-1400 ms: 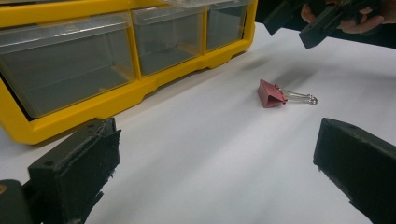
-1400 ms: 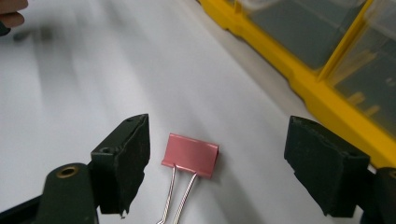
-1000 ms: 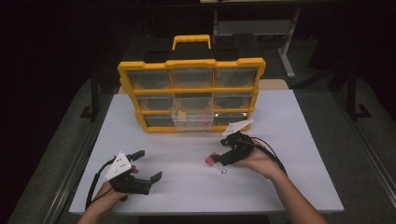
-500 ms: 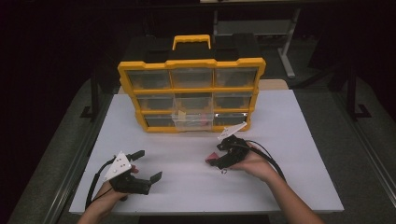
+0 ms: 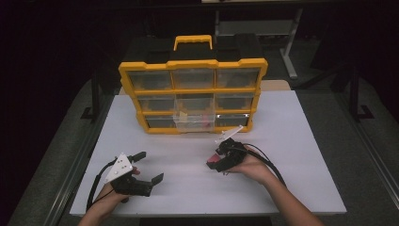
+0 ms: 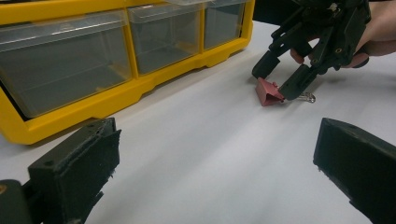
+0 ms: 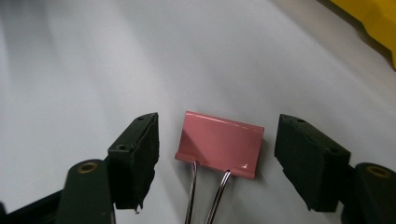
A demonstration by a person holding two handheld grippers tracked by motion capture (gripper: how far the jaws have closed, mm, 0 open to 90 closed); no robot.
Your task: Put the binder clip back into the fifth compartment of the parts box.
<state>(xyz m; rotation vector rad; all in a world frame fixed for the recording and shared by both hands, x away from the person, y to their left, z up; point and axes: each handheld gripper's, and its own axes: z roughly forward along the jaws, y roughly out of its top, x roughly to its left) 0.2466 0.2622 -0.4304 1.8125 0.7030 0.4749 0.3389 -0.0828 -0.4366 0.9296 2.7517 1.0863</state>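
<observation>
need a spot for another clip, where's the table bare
Bare: the wide strip between the left gripper and right gripper, and the table right of the yellow organizer. Crowded: around the pink binder clip, between the right gripper's open jaws.

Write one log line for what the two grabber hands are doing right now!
right gripper: jaws closing around pink binder clip, not touching | left gripper: open, idle | yellow drawer organizer: behind

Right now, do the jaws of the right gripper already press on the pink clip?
No, the pink clip lies on the table between the open jaws of the right gripper, with gaps beside it.
</observation>
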